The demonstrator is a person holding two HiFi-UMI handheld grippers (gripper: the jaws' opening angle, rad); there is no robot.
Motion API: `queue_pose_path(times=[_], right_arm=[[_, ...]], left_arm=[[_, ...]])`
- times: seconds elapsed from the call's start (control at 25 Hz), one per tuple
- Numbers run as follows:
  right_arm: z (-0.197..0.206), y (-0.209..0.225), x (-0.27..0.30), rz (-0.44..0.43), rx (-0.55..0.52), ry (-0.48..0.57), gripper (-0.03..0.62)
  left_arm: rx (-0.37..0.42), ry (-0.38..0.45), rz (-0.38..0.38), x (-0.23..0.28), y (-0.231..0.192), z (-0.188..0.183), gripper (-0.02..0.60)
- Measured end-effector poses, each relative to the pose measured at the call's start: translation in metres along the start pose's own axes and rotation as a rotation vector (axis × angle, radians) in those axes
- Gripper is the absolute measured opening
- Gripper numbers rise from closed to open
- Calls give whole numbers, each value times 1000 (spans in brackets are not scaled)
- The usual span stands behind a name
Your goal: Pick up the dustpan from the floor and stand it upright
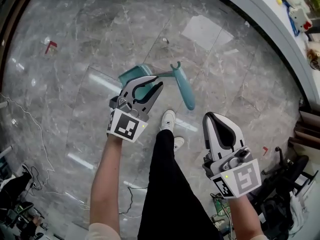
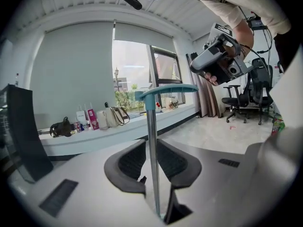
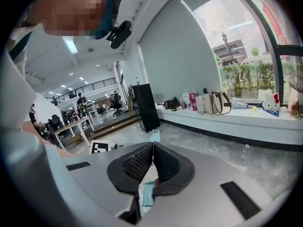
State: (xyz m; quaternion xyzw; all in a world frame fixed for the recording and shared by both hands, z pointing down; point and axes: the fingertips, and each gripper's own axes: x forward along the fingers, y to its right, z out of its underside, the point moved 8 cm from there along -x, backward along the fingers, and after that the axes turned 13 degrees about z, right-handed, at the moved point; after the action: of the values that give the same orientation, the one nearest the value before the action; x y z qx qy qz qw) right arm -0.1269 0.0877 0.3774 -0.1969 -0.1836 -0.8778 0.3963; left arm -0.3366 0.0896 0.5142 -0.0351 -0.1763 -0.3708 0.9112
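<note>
Dustpan [image 1: 135, 76]: teal pan low, out in the open middle of the floor [image 1: 225, 74], well clear of the curved edge under the window ledge [image 2: 94, 136]. Just ahead of the person's white shoe [image 1: 168, 119].

Long axis: the metal rod [image 2: 151, 126] rises near vertical from the pan to the teal crossbar handle [image 2: 165, 90]. We judge it already close to upright. Whether the pan's base touches the floor we cannot tell from above.

Left tool [image 1: 150, 86]: clamped on the rod, low on its length, with the rod running straight up through the pads [image 2: 130, 162]. This hand does the work, and the coming move, by our reading, depends on the rod staying plumb over the pan before any release.

Right tool [image 1: 212, 116]: jaws together, nothing between them. It hangs beside the right leg, well apart from the dustpan and toward the near edge of the floor.

Writing: none legible. Square black-and-white markers on both tool cubes. Bottles and bags on the ledge carry labels too small to read.
</note>
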Motion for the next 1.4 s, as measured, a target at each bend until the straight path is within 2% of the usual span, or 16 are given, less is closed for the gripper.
queue_pose_path(times=[0.04,0.12,0.24,0.32,0.4,0.44,0.52,0.56,0.64,0.76,0.88,1.0,1.16,1.24,1.4], right_arm=[[-3,-2,-3,1,1,11,18],[-14,-5,-12,4,4,34,18],[-45,-8,-42,20,14,75,18],[-71,-12,-73,34,15,102,18],[-101,-21,-107,38,-5,141,18],[-118,-26,-120,32,-23,169,18],[-144,-31,-146,25,-58,213,18],[-151,-30,-163,37,-68,219,18],[-157,-26,-200,95,-66,220,18],[-171,-35,-248,192,-3,235,18],[-193,-54,-276,248,42,284,18],[-206,-65,-286,303,53,325,18],[-215,-95,-287,332,18,362,18],[-222,-116,-288,338,-5,375,18],[-226,-149,-294,354,1,391,18]], left_arm=[[-10,-10,-23,-7,3,-1,79],[-47,-29,-69,-23,12,-9,11],[-106,-47,-104,-49,38,-49,11],[-72,-40,-98,-70,62,-103,11],[-5,22,-81,-95,82,-175,11],[-1,64,-88,-108,88,-214,11],[-121,168,-148,-125,102,-284,11],[-155,197,-166,-129,113,-311,11],[-109,195,-150,-133,129,-352,11],[-173,293,-153,-149,134,-396,11],[-152,283,-109,-167,136,-427,11],[-112,275,-81,-178,144,-443,11],[-150,255,-59,-206,146,-439,11],[-140,236,-36,-223,143,-436,11],[-120,308,-10,-246,143,-441,11]])
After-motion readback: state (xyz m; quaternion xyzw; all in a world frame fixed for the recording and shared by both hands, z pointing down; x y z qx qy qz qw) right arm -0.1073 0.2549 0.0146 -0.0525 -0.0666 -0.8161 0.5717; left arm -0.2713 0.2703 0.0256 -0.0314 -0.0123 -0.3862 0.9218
